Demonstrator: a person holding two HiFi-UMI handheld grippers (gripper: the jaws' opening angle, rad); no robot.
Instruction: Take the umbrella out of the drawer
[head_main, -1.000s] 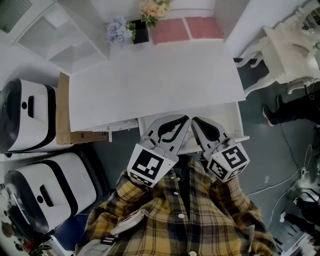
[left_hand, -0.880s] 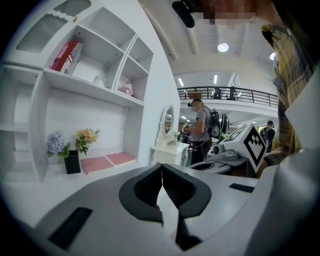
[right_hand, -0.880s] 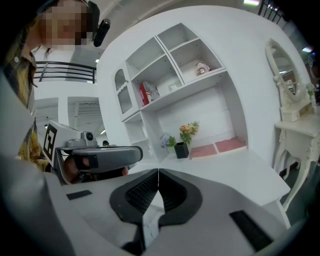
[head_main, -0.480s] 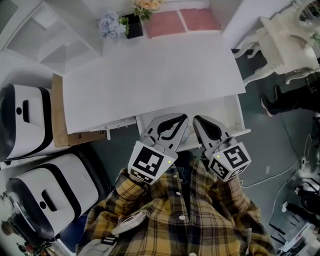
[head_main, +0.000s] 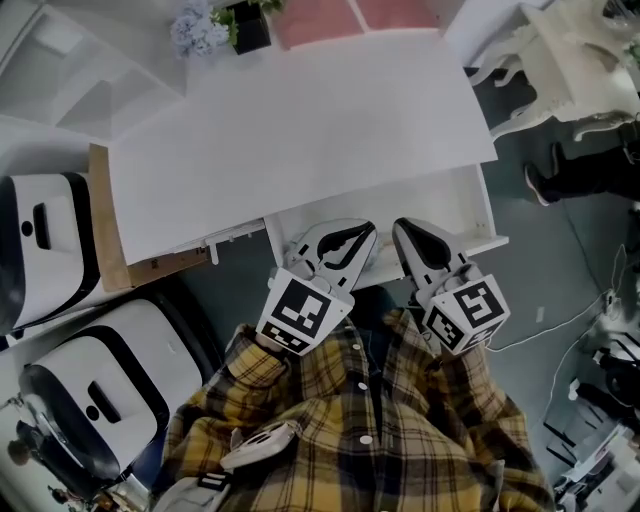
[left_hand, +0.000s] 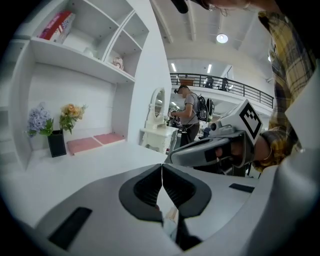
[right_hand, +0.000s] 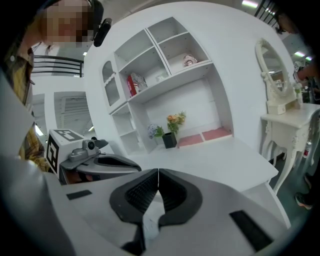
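The white drawer (head_main: 478, 212) stands pulled out from under the front edge of the white desk (head_main: 300, 130). Both grippers hang side by side over it, hiding most of its inside. I see no umbrella in any view. My left gripper (head_main: 366, 232) is shut, its pads meeting tip to tip (left_hand: 162, 167) with nothing between them. My right gripper (head_main: 402, 230) is shut and empty too (right_hand: 158, 172). Each gripper view shows the other gripper alongside: the right gripper (left_hand: 220, 147) and the left gripper (right_hand: 95, 160).
Two white rounded cases (head_main: 40, 250) (head_main: 90, 400) stand on the floor at left beside a brown board (head_main: 100, 220). Flower pots (head_main: 250, 25) and pink mats (head_main: 310, 20) sit at the desk's back under wall shelves (right_hand: 165, 55). A white dressing table (head_main: 560, 60) is at right. A person (left_hand: 190, 112) stands beyond.
Both grippers have sunk a little toward the drawer, still shut. The head view has shifted, so the desk sits higher in the picture and more of the drawer shows.
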